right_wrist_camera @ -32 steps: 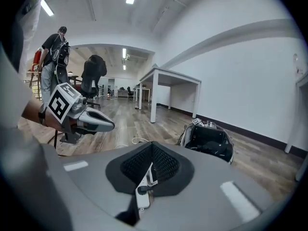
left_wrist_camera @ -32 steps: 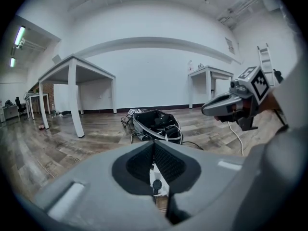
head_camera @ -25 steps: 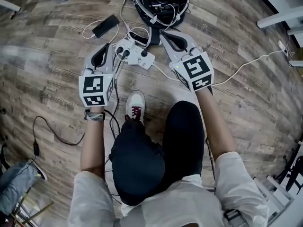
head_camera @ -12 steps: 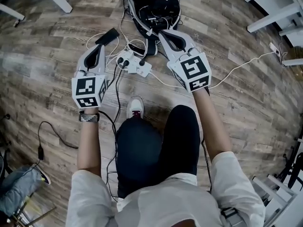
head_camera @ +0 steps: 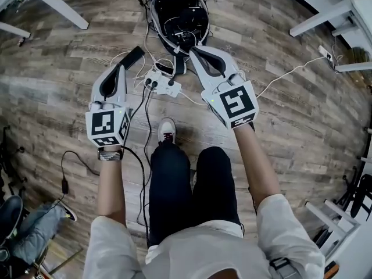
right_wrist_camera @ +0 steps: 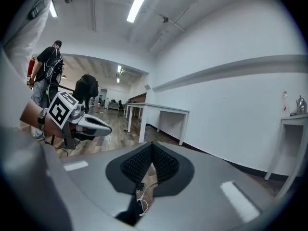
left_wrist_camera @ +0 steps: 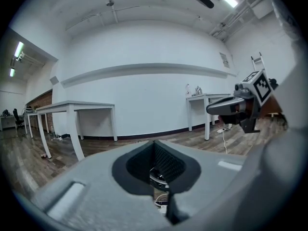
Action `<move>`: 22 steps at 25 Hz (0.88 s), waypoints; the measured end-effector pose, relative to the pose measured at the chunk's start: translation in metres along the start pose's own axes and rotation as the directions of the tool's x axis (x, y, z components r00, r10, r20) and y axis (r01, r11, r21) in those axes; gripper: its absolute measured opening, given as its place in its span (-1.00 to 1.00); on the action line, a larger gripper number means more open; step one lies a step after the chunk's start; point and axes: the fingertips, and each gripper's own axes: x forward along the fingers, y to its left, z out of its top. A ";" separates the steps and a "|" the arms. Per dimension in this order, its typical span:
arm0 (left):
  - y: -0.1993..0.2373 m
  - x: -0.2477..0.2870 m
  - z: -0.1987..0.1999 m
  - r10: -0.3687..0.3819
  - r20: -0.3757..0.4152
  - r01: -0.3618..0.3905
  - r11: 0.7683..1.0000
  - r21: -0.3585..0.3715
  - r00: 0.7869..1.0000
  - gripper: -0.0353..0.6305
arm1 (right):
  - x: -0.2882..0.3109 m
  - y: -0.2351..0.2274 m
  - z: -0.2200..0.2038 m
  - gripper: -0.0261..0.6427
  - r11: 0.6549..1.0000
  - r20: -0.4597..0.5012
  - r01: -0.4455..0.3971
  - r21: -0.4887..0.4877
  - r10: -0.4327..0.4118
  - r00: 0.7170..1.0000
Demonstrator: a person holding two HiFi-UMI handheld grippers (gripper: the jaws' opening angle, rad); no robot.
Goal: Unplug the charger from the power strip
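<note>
The white plastic power strip [head_camera: 164,87] lies on the wood-plank floor [head_camera: 70,68], below and between the left gripper [head_camera: 121,71] and the right gripper [head_camera: 196,52], with its long axis set roughly across from one to the other. Small black plugs [head_camera: 170,83] are seated in it, and which one belongs to the charger cannot be told. Both grippers are closed on nothing and held well clear above the strip. The left is judged slightly nearer, so a downward reach is called for.

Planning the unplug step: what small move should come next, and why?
Probably lower the right gripper toward the power strip: black plugs sit in it, while this one and the left gripper are shut, empty, and held up off the floor.
</note>
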 end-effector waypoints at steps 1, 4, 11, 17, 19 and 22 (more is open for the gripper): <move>-0.002 -0.004 0.016 -0.004 -0.006 0.004 1.000 -0.001 1.000 -0.88 | -0.006 -0.003 0.018 -0.91 1.000 0.001 0.002 0.003 -0.002 1.000; -0.006 -0.017 0.069 -0.017 -0.004 0.017 1.000 -0.002 1.000 -0.88 | -0.025 -0.014 0.075 -0.91 1.000 0.011 0.012 0.002 -0.012 1.000; -0.009 -0.058 0.212 -0.029 0.034 0.028 0.999 0.019 0.999 -0.88 | -0.074 -0.031 0.208 -0.91 0.999 0.042 0.033 -0.005 -0.032 0.999; -0.019 -0.112 0.317 -0.028 0.056 0.026 0.999 0.039 0.998 -0.88 | -0.135 -0.030 0.314 -0.91 0.999 0.077 0.047 0.014 -0.048 0.996; -0.027 -0.132 0.344 -0.028 0.057 0.026 0.999 0.038 0.998 -0.88 | -0.158 -0.026 0.343 -0.91 0.999 0.092 0.044 0.028 -0.047 0.995; -0.043 -0.162 0.370 -0.031 0.049 0.031 0.999 0.007 0.998 -0.88 | -0.188 -0.018 0.368 -0.91 0.998 0.088 0.046 0.046 -0.050 0.995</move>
